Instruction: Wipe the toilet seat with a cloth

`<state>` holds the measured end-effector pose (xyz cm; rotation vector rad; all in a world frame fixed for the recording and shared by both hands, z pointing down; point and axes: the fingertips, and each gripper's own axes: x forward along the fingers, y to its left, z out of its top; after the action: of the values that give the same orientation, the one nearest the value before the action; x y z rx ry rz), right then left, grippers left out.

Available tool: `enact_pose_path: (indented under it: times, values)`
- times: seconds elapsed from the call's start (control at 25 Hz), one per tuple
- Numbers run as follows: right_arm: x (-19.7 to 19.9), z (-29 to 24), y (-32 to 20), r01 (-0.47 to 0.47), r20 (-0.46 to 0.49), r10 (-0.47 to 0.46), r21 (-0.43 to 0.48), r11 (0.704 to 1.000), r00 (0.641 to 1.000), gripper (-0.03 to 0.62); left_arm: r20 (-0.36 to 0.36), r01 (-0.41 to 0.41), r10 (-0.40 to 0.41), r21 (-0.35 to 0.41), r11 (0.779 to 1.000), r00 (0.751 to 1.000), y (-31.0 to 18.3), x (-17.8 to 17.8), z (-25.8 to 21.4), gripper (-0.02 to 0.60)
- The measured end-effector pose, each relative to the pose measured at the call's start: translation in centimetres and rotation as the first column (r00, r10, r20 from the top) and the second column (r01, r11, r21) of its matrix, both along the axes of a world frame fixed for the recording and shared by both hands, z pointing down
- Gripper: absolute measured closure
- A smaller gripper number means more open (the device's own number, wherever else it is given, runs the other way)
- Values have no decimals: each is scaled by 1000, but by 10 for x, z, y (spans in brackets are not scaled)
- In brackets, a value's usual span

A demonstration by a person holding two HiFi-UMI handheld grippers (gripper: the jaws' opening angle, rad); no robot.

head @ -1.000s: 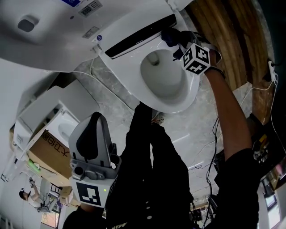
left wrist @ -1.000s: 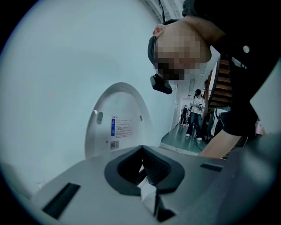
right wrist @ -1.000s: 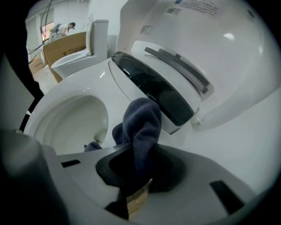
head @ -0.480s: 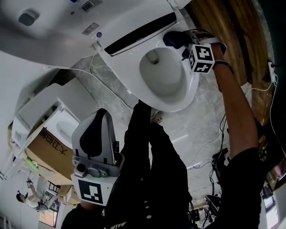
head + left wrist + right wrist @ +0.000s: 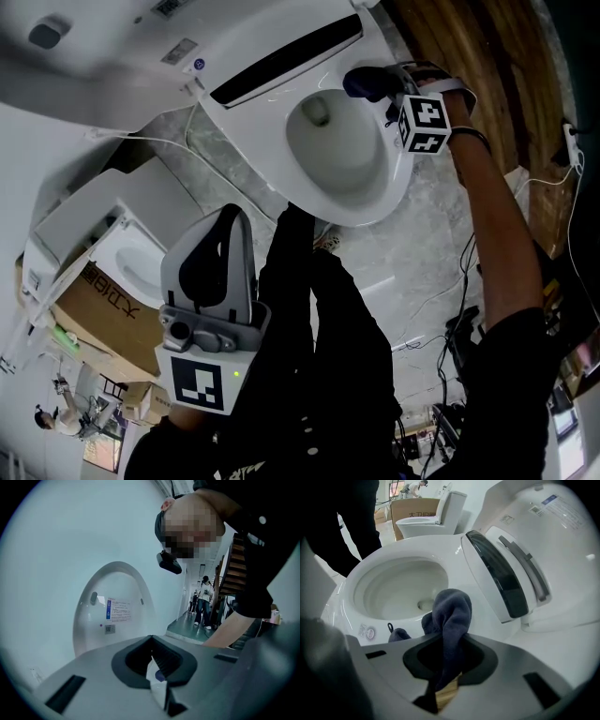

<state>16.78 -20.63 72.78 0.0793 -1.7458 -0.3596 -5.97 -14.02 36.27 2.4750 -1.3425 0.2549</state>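
Between the jaws of the right gripper (image 5: 446, 670) is a cloth (image 5: 451, 613) of dark blue-grey fabric, matt, with a soft, fuzzy nap. The gripper's shell is smooth, matt grey plastic, and its jaw pads are dull black. Just beyond the jaws, the toilet seat (image 5: 344, 592) is hard, glossy white and smooth. To the right of the jaws, a black panel (image 5: 499, 576) looks like shiny smoked plastic. The lid (image 5: 553, 531) past it is satin white. The left gripper (image 5: 157, 677) is the same matt grey plastic, with ribbed black pads.
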Motion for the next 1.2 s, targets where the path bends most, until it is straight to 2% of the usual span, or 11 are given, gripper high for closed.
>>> enact_pose_path:
  times: [0.52,1.2]
  values:
    - [14,3,42,1,9,-1,-32,999,1000,523,25,3,-2,-19,1000,1000,0,25,29,571]
    - [34,8,119,-106,25,109,-84,991,994,523,36,46,-45,-22,999,998,26,39,53,571]
